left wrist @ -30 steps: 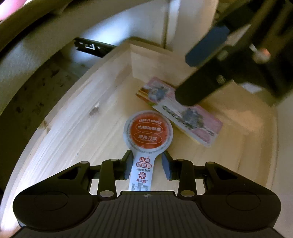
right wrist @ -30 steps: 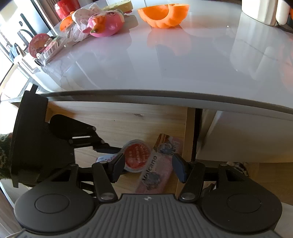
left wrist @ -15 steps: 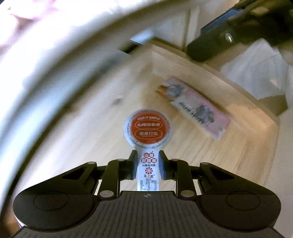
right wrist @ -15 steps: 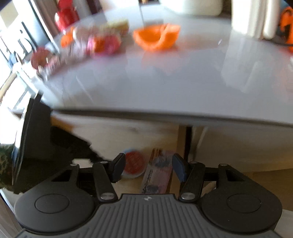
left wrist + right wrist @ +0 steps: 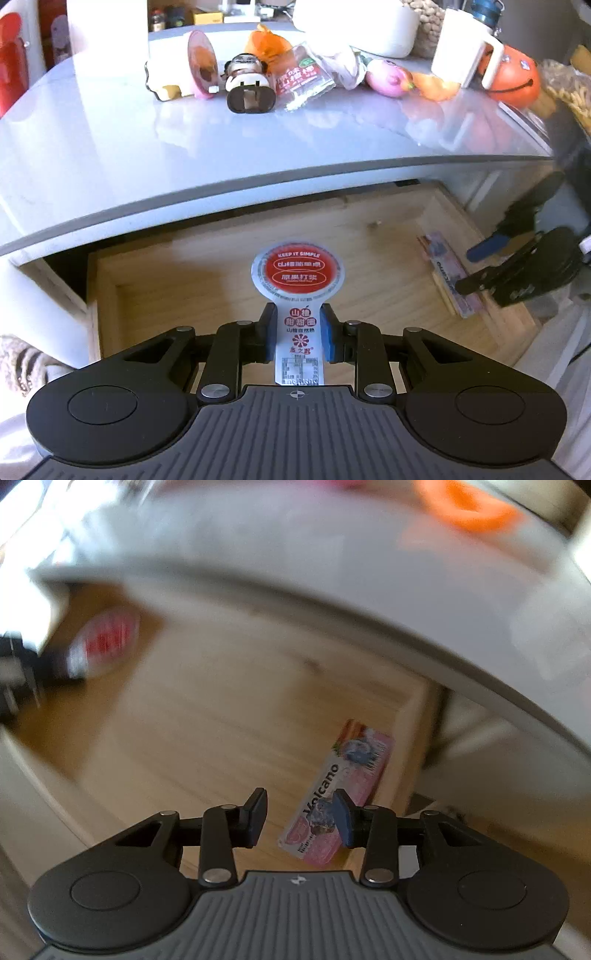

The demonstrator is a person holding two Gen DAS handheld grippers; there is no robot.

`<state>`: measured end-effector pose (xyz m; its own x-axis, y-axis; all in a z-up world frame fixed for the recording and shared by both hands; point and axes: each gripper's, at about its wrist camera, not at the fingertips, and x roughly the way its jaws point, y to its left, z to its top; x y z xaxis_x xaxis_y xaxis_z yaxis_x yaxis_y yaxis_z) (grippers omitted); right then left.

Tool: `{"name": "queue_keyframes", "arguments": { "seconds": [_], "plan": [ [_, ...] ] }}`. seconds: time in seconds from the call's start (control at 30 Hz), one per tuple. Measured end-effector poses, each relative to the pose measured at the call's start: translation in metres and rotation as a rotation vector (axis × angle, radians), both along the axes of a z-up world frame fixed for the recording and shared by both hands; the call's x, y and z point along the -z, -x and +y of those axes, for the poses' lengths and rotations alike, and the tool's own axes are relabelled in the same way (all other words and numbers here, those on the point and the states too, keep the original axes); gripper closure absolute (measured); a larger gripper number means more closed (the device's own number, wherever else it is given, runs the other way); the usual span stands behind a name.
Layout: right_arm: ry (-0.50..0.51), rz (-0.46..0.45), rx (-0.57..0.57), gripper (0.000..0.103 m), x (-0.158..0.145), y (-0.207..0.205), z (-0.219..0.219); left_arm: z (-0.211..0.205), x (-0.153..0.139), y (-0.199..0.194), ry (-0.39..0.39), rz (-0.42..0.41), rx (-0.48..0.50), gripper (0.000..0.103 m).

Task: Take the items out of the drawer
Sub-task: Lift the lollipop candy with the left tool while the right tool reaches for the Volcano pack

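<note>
the red snack cup (image 5: 298, 272) is pinched by its tab in the left claw (image 5: 298, 334), up above the wooden drawer (image 5: 207, 266). the right claw (image 5: 299, 818), just closing a bit, is open over the pink packet (image 5: 347, 779) by the drawer's wall.

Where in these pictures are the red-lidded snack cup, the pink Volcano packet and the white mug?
red-lidded snack cup (image 5: 298, 272): left wrist view, middle of its round red lid.
pink Volcano packet (image 5: 345, 786): right wrist view, its printed face.
white mug (image 5: 458, 51): left wrist view, its side wall.
</note>
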<state>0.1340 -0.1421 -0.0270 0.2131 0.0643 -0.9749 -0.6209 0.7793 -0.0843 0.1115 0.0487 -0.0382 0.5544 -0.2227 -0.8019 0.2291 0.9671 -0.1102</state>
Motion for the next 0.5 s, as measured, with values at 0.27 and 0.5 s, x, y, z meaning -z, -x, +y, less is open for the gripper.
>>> {"name": "queue_keyframes", "arguments": {
  "seconds": [0.27,0.5],
  "plan": [
    [0.198,0.092,-0.077,0.059,0.037,-0.019,0.026,0.003,0.003,-0.005,0.057,0.022,-0.008,0.076],
    [0.184,0.127,-0.013,0.039,0.049,-0.029,0.034,0.016,-0.007,-0.001,0.082,0.037,-0.022,0.076]
  ]
}}
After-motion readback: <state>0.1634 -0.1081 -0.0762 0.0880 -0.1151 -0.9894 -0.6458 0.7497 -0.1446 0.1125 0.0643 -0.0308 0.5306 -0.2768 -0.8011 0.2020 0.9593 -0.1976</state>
